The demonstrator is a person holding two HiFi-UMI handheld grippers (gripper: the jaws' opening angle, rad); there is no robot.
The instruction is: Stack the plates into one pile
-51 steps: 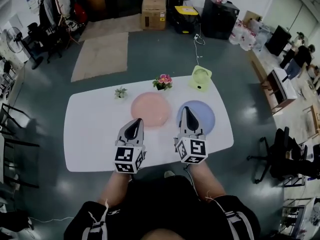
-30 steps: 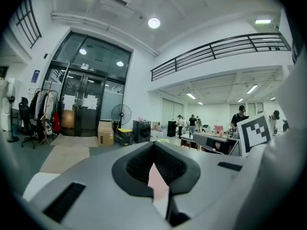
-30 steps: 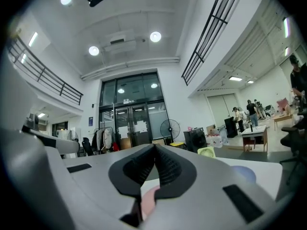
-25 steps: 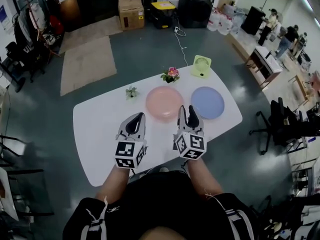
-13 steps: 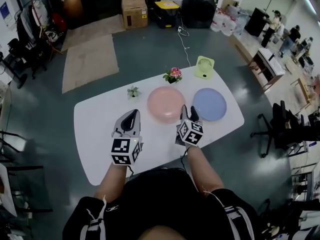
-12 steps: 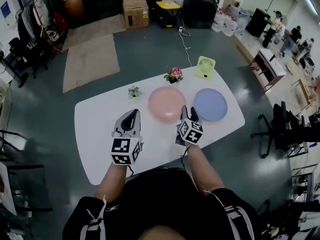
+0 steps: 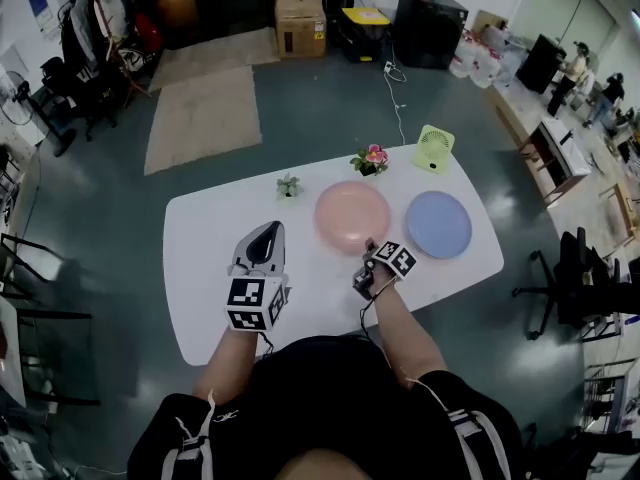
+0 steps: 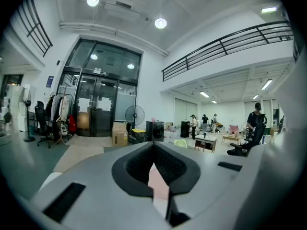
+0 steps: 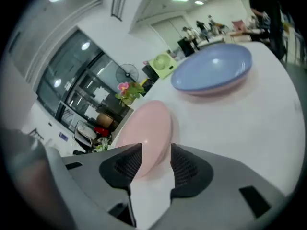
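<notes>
Right gripper [image 7: 367, 252], head view: low over the table [image 7: 220, 258], tipped down, tips at the near rim of the pink plate [image 7: 352, 216]; blue plate [image 7: 438, 224] lies off to its right, apart from the pink one, so nothing is stacked yet. Left gripper [image 7: 267, 232] hovers over bare tabletop well to the left of the right one, with nothing beside it. Beyond both plates stand a flower pot [image 7: 373, 158], a small plant [image 7: 288, 185] and a green fan [image 7: 433, 148]. Left gripper view: left gripper [image 8: 154, 150] has its jaws together at the tips, nothing clamped; only a pink-and-white sliver shows through the slot behind them, and the table itself is mostly cut off. Right gripper view: right gripper [image 9: 156, 159] has its jaws apart, pink plate [image 9: 148, 133] straight ahead with its near edge showing in the gap, blue plate [image 9: 216, 71] farther ahead to the right. Judged step: reaching to grasp the pink plate's rim. Next move likely needs one jaw under the lip before closing. Whether the rim already sits between the pads is unclear.
</notes>
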